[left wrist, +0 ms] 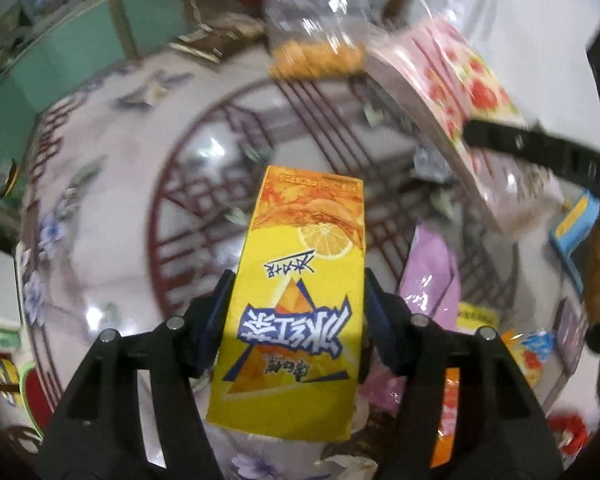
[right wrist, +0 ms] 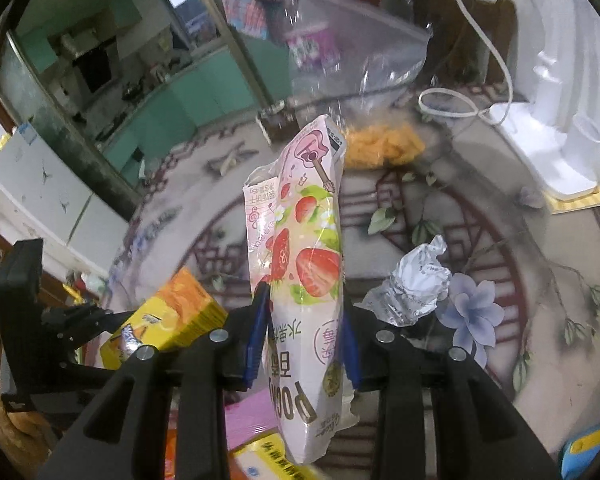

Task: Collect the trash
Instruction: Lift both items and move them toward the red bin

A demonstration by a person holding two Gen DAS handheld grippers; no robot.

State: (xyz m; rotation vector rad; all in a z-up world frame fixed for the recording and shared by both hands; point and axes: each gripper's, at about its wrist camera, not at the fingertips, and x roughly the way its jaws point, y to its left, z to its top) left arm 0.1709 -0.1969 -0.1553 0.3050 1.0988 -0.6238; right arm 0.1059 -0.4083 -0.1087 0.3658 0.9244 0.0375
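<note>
left gripper [left wrist: 296,312] is clamping the yellow tea carton [left wrist: 300,280], right gripper [right wrist: 302,344] is gripping the pink strawberry snack bag [right wrist: 300,248] above the table [right wrist: 500,200]; crumpled foil wrapper [right wrist: 412,284] and clear bag [right wrist: 360,56] are still lying uncollected, so roughly midway

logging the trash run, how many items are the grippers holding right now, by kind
yellow drink carton, between the left gripper fingers: 1
pink strawberry snack bag, in the right gripper: 1
total: 2
</note>
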